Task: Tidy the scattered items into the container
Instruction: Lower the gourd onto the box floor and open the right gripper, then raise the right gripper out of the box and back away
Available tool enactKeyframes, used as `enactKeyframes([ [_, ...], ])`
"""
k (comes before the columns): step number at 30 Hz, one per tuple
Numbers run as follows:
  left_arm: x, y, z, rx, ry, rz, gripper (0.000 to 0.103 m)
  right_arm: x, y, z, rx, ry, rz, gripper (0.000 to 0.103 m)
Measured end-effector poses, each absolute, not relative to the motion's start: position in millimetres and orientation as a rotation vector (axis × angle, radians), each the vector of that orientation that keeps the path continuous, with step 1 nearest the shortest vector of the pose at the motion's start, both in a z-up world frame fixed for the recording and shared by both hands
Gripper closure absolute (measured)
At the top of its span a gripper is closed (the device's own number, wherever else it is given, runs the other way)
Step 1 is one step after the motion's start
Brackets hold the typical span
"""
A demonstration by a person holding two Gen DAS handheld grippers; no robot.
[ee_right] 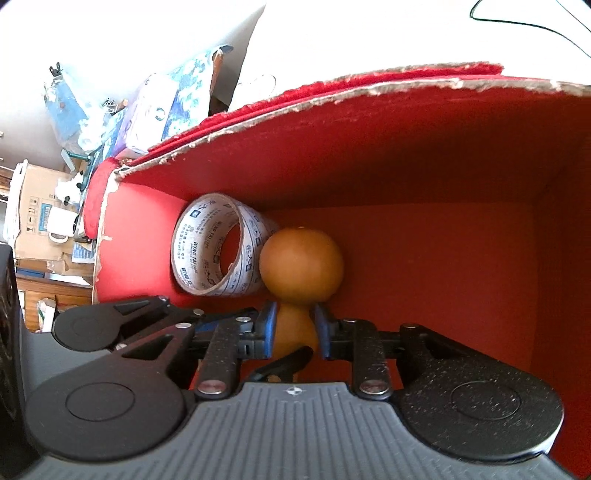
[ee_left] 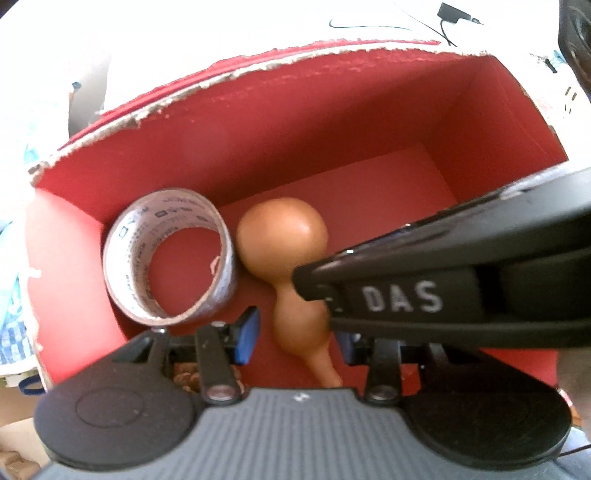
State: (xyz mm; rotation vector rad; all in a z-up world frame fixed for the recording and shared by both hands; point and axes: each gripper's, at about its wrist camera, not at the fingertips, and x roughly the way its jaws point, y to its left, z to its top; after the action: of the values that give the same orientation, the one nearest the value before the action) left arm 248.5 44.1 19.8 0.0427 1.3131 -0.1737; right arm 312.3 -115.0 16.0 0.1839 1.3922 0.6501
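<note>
A red box (ee_left: 258, 122) with torn cardboard edges fills both views (ee_right: 443, 166). Inside it lie a roll of printed tape (ee_left: 170, 258) and a tan gourd (ee_left: 284, 236). In the right wrist view the tape roll (ee_right: 218, 247) leans by the left wall and the gourd (ee_right: 301, 262) sits beside it. My right gripper (ee_right: 294, 330) is shut on the gourd's narrow waist, low in the box. It shows in the left wrist view as the black "DAS" body (ee_left: 461, 280). My left gripper (ee_left: 295, 336) is open over the box, its blue pads either side of the gourd's lower end.
Outside the box on the left are cardboard boxes (ee_right: 40, 218), a patterned package (ee_right: 173, 99) and clutter. Black cables (ee_left: 369, 26) lie on the white surface behind the box. A brown thing shows under the left gripper (ee_left: 184, 380).
</note>
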Motion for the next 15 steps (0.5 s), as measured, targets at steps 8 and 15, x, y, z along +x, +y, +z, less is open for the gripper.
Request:
enactKeyframes([
  [8, 236, 55, 30, 0.019, 1.299, -0.152, 0.059, 308, -122, 32, 0.174, 1.362, 0.631, 0.077],
  [15, 223, 54, 42, 0.032, 1.255, -0.127, 0.044, 295, -108, 45, 0.182, 1.337, 0.599, 0.077],
])
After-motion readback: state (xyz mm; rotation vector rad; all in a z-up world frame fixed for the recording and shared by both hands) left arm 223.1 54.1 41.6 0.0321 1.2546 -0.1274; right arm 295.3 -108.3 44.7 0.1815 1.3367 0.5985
